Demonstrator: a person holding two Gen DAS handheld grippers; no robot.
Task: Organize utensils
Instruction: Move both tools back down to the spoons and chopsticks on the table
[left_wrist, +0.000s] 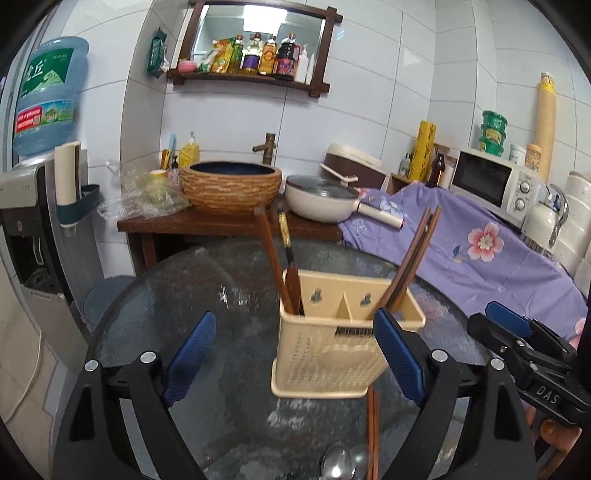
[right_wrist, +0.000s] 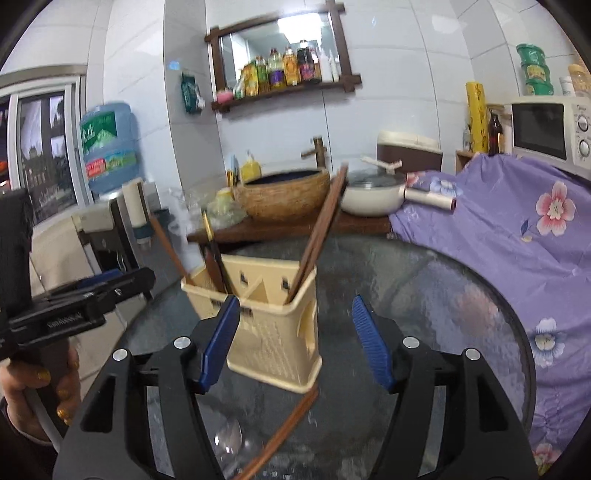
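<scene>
Nearest the left gripper (left_wrist: 293, 363), what look like two steel spoons (left_wrist: 341, 467) and a pair of wooden chopsticks (left_wrist: 373, 435) lie loose on the glass table (left_wrist: 155, 317), probably next to be sorted. Both the left and the right gripper (right_wrist: 295, 343) stand released and empty. Beyond, the cream utensil caddy (left_wrist: 328, 354) holds chopsticks upright in both compartments, leaning on its rim.

The left gripper (left_wrist: 295, 365) points slightly downward, its blue-padded jaws spread wide and gripping nothing. The right gripper (right_wrist: 295, 343) tilts likewise, jaws parted and empty. A hand (right_wrist: 40, 398) grips the left gripper's handle.
</scene>
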